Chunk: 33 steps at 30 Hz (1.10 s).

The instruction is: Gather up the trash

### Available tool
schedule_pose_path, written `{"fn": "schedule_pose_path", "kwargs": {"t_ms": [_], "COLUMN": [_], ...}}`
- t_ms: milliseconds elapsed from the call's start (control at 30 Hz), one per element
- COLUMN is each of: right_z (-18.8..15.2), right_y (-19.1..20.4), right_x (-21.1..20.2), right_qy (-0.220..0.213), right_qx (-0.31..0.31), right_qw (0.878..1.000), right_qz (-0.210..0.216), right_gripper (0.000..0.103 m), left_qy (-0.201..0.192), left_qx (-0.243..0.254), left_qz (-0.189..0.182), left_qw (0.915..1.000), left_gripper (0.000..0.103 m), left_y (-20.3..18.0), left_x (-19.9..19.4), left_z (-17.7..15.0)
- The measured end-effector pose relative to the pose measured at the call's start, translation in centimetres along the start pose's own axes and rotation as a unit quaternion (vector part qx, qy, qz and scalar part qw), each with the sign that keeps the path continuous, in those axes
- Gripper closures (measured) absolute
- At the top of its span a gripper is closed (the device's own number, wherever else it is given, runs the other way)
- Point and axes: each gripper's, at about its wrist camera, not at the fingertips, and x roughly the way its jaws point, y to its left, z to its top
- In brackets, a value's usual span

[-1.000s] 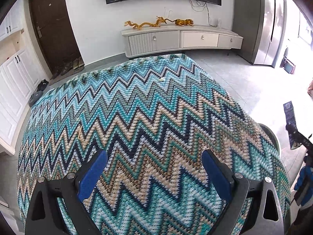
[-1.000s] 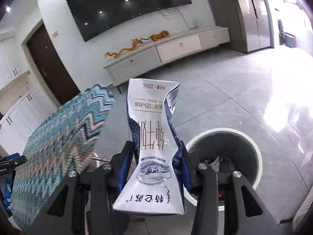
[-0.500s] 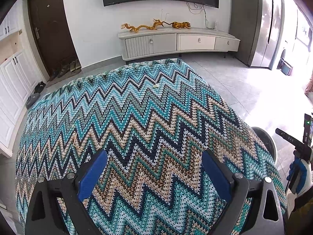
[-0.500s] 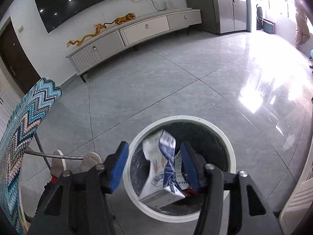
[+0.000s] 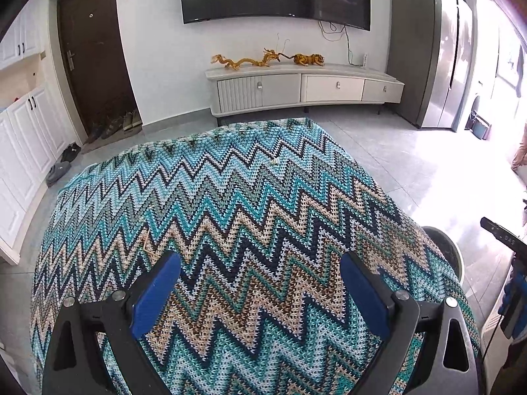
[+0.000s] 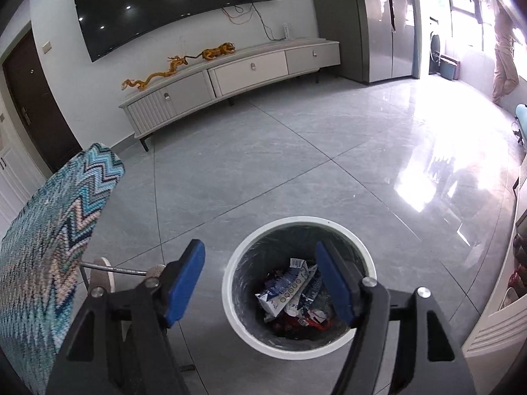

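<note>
In the right wrist view a round white-rimmed trash bin [image 6: 230, 299] stands on the grey tile floor. A crumpled white and blue milk carton [image 6: 290, 288] lies inside it on other wrappers. My right gripper [image 6: 260, 268] is open and empty above the bin's left side. In the left wrist view my left gripper [image 5: 260, 275] is open and empty above the zigzag-patterned table cloth [image 5: 230, 204]. The bin's rim [image 5: 456, 253] peeks out past the table's right edge. A tiny pale scrap [image 5: 274, 162] lies far on the cloth.
The cloth-covered table edge [image 6: 59, 223] is left of the bin, with a metal table leg [image 6: 112, 268] and feet in slippers below. A TV cabinet [image 6: 230, 72] lines the far wall. White furniture [image 6: 494, 329] stands close on the right.
My right gripper swung over the bin, opened and dropped the milk carton into it. The left gripper tilted up a little above the table.
</note>
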Motion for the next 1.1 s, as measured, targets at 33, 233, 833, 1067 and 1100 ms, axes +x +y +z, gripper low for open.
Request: {"fn": "schedule_pose_path", "kwargs": {"t_ms": [33, 233, 833, 1067, 1100], "right_z": [0.0, -0.5, -3.4, -3.8, -3.9], "right_y": [0.9, 7.8, 21.4, 22.6, 22.7], "right_x": [-1.1, -7.3, -20.0, -23.2, -23.6], "right_qy": [-0.007, -0.053, -0.17, -0.202, -0.207], "right_qx": [-0.005, -0.049, -0.165, -0.179, -0.181], "right_qw": [1.0, 0.997, 0.971, 0.962, 0.96], "right_qz": [0.004, 0.017, 0.035, 0.045, 0.047], "right_gripper": [0.034, 0.028, 0.016, 0.014, 0.014], "left_qy": [-0.005, -0.052, -0.187, -0.214, -0.218], "left_qx": [-0.002, 0.005, -0.009, -0.022, -0.024], "left_qz": [0.002, 0.023, 0.019, 0.028, 0.029], "left_qw": [1.0, 0.9984, 0.9821, 0.9762, 0.9752], "left_gripper": [0.005, 0.005, 0.0, 0.0, 0.0], "left_y": [0.2, 0.9, 2.1, 2.9, 3.0], "left_x": [-0.3, -3.0, -12.6, -15.5, -15.8], "left_z": [-0.1, -0.7, -2.7, -3.4, -3.5]}}
